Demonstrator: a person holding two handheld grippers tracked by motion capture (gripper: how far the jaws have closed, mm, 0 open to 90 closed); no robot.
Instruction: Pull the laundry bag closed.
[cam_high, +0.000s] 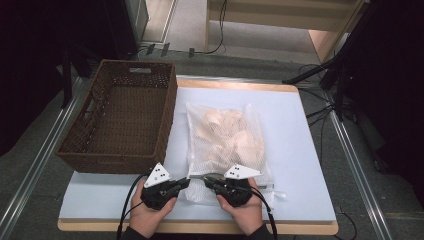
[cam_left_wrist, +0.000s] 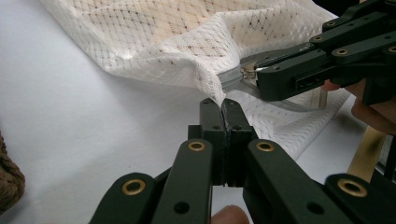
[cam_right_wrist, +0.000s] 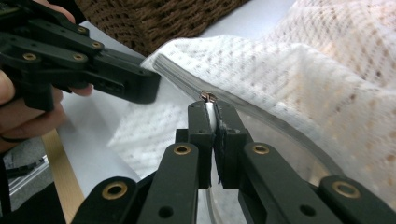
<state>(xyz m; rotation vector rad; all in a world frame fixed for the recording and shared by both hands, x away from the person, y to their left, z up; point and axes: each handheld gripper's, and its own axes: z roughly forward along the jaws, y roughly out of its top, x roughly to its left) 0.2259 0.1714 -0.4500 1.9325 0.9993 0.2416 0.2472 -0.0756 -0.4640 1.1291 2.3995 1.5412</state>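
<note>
a brown woven wicker basket is sitting at the left of the white-topped desk, just beside a white mesh zip bag holding pale pieces. the left gripper is pinching the bag's near mesh edge with jaws together. the right gripper is clamping the bag's small metal zipper pull.

Counted items. One white mesh bag, its folded edge caught between the left gripper's closed jaws. One zip pull, at the tips of the right gripper's closed jaws. One brown wicker basket, well to the left of both pairs of jaws. One table with a white top, beneath the jaws. Two grippers: the left gripper and the right gripper, jaw tips facing and near each other. Pale pieces inside the bag: number cannot be told.
</note>
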